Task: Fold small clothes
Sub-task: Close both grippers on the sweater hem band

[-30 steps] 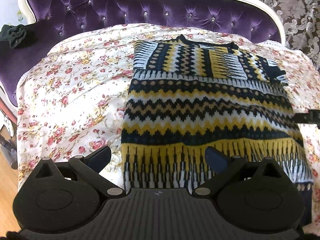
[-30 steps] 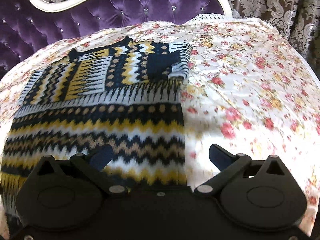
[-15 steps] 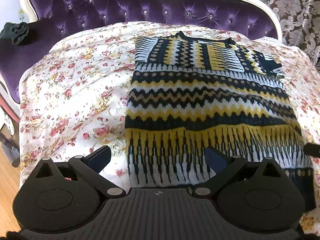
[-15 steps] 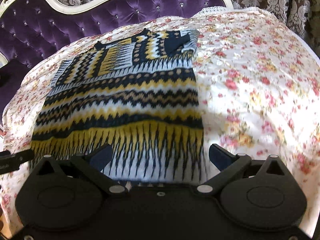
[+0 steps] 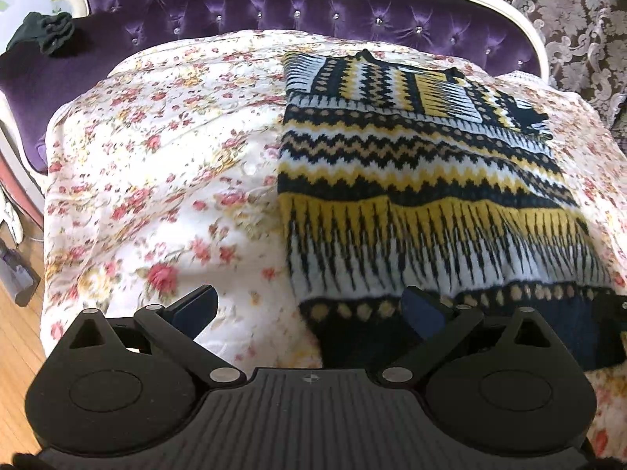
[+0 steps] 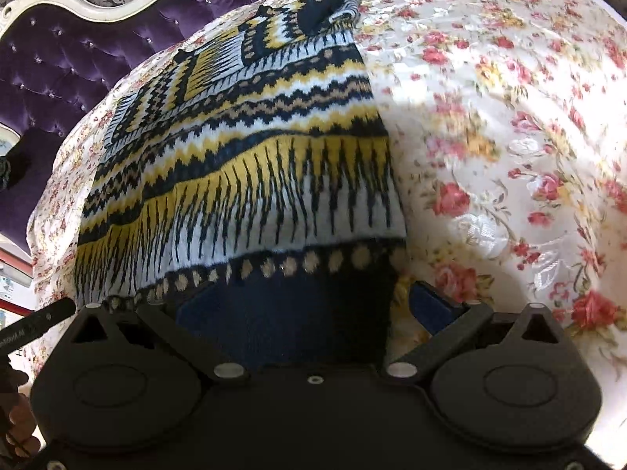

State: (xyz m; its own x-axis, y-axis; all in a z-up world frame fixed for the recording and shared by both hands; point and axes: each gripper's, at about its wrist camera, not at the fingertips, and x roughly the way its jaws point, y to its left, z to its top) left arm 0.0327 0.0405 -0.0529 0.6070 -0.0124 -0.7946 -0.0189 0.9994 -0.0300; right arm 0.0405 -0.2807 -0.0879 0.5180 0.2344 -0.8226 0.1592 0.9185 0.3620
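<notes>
Sweater (image 5: 423, 180) lies flat on the floral bedspread (image 5: 156, 180). Left gripper (image 5: 309, 309) and right gripper (image 6: 313, 305), fingers wide, flank the hem corners; pinching the bedspread too could drag it.

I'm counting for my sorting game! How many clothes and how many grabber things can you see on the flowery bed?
Patterned sweater: 1
Dark bunched cloth on the purple sofa arm, maybe clothing: 1
Grippers: 2, the left gripper and the right gripper
Flowery sheet: 1
Total: 5
</notes>
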